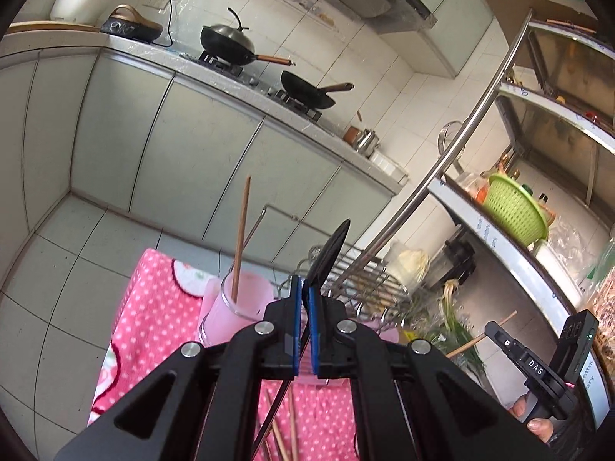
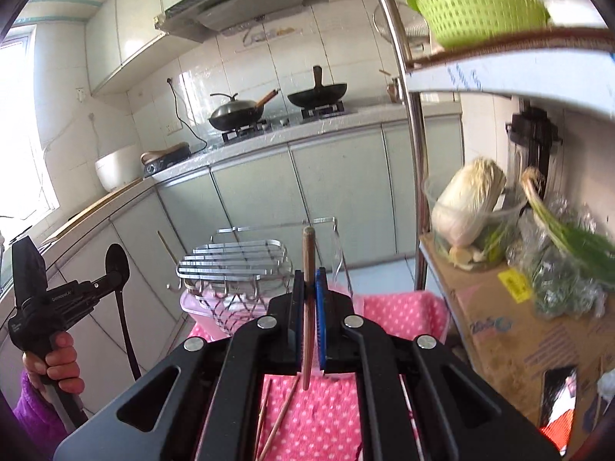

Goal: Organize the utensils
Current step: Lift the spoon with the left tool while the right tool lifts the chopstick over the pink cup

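My left gripper (image 1: 305,288) is shut on a black spoon (image 1: 331,251); its bowl points up past the fingertips and its handle hangs down behind the jaws. The right wrist view shows this spoon (image 2: 114,259) at the far left, in the left gripper (image 2: 113,279). My right gripper (image 2: 310,280) is shut on a wooden chopstick (image 2: 308,253) that stands nearly upright. The left wrist view shows that chopstick (image 1: 480,337) at lower right. A glass cup (image 1: 240,303) on the pink dotted cloth (image 1: 153,319) holds one chopstick (image 1: 242,238). Loose chopsticks (image 2: 282,411) lie on the cloth.
A wire rack (image 2: 234,265) stands over a pink container (image 2: 194,303) behind the cloth. A steel shelf post (image 2: 413,134) rises at right, with a green basket (image 2: 476,4) above, and a cabbage (image 2: 467,199) and a cardboard box (image 2: 511,326) below. Two woks (image 1: 230,44) sit on the far stove.
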